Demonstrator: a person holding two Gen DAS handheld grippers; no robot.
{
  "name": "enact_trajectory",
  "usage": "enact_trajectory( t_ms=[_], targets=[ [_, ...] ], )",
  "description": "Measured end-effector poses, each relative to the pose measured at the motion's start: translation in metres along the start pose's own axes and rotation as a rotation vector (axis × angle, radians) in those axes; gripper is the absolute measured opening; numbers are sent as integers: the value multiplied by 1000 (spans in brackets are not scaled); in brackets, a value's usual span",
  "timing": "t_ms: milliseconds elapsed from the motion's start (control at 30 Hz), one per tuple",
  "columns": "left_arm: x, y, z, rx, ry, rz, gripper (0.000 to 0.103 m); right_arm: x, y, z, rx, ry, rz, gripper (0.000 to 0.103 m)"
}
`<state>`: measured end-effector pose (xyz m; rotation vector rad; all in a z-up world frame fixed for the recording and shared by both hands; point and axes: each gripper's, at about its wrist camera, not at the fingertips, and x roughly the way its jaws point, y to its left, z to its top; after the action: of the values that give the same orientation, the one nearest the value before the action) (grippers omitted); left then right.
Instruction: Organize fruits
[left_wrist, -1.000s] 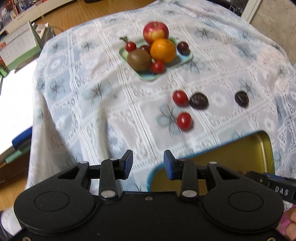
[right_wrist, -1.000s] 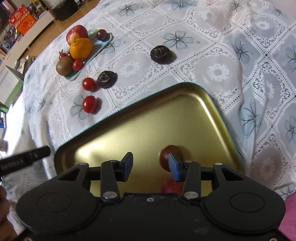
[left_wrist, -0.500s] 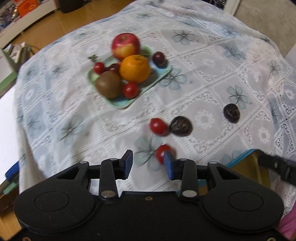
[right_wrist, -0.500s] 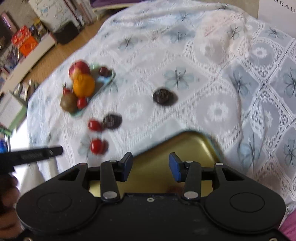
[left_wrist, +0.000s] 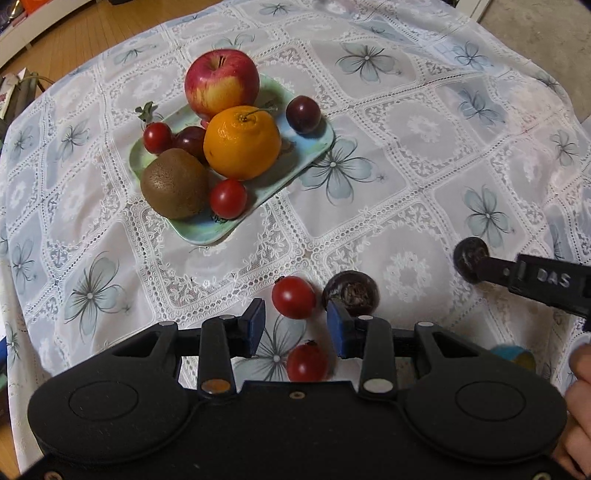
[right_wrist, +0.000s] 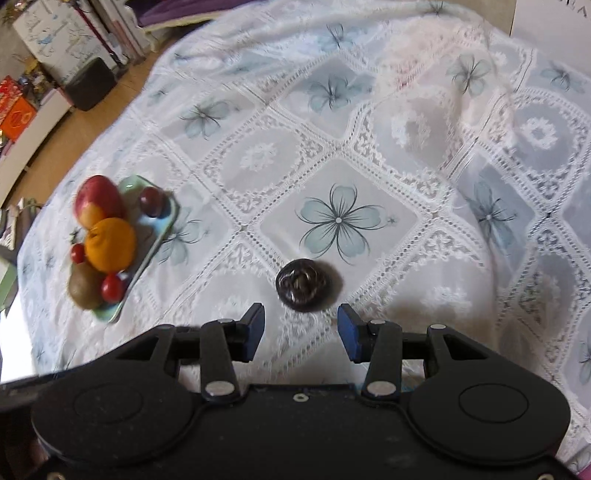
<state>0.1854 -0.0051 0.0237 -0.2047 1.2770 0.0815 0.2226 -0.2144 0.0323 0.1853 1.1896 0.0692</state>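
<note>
A pale green plate holds an apple, an orange, a kiwi, cherry tomatoes and dark plums. My left gripper is open and empty, with one loose cherry tomato just ahead of its tips and another between its fingers. A dark wrinkled fruit lies beside its right finger. My right gripper is open and empty, just short of another dark wrinkled fruit. That fruit and the right gripper's finger also show in the left wrist view.
The table is covered with a white lace cloth with blue flowers. The plate of fruit lies at the left in the right wrist view. A sliver of the gold tray shows at the lower right. Shelves and boxes stand beyond the table.
Both grippers have moved forward and down towards the loose fruit. The gold tray has dropped out of the right wrist view and almost out of the left. Both stay open.
</note>
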Motion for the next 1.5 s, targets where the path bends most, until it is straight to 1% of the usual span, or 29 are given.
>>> enact_trajectory(
  t_ms=[100,267,300,400,533,633,733,833,900,967,1100,1300,1500],
  targets=[
    [6,3,3,-10,15,-5,45,20,5,5,3,19,-17,47],
    [11,3,6,-16,16,-10,45,48,17,8,-54,16,-103,47],
    [12,2,6,-13,17,-10,45,54,18,9,-64,22,-100,49],
    [15,-3,6,5,19,-15,45,62,20,8,-69,20,-114,49],
    [21,-14,5,42,17,-30,45,58,18,6,-92,15,-99,48],
    [23,-24,4,79,3,-37,45,49,8,4,-66,15,-73,48],
    [23,-35,5,112,-34,-35,45,36,-2,-1,-44,-6,-51,48],
    [31,-43,9,139,-35,-40,46,25,-10,-7,-31,-21,-29,48],
    [39,-45,10,138,-14,-39,48,20,-15,-12,-29,-24,-21,48],
    [47,-47,10,140,-22,2,51,17,-18,-15,-26,-27,-17,48],
    [62,-46,9,141,2,-7,54,14,-22,-21,-29,-27,-8,48],
    [61,-46,7,143,-10,-7,53,12,-20,-25,-41,-32,-4,48],
    [59,-46,6,139,-21,-11,51,9,-16,-29,-46,-29,9,48]
  ],
)
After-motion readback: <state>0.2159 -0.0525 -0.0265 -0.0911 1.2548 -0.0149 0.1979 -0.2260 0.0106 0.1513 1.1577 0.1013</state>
